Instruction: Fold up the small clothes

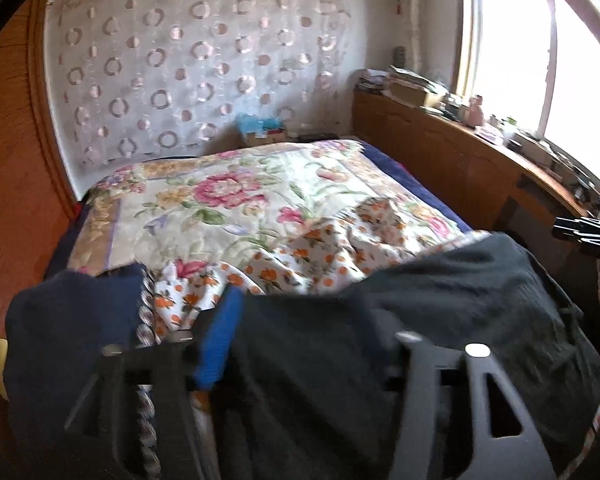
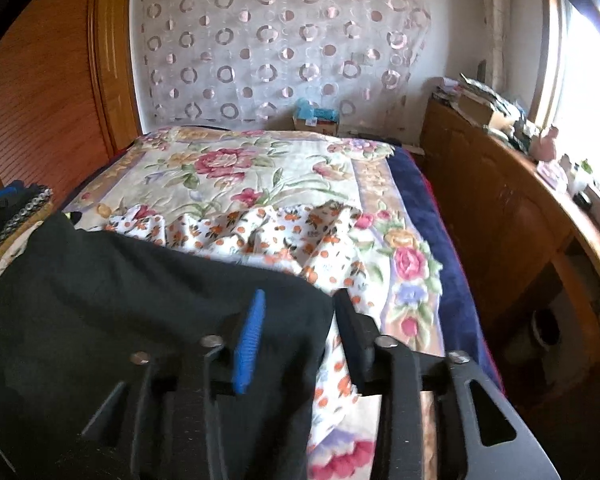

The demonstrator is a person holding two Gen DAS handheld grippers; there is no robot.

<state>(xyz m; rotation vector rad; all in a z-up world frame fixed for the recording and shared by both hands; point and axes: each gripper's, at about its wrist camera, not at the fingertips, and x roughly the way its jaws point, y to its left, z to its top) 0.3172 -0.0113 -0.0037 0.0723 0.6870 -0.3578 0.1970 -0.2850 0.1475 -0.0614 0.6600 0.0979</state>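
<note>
Floral quilt [image 2: 260, 168] under black garment [image 2: 140, 280], wooden wardrobe [image 2: 40, 92] beside.

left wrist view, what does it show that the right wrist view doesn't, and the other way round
Only the left wrist view shows a dark navy cloth at the near left, beside the striped cord, and a wide stretch of bright window.

Only the right wrist view shows the slatted wooden wardrobe door clearly, and the quilt's navy border running down the bed's right edge.

Both show the black garment between open jaws, the orange-flowered white cloth behind it, the floral quilt, the circle-patterned curtain and the cluttered wooden cabinet.
</note>
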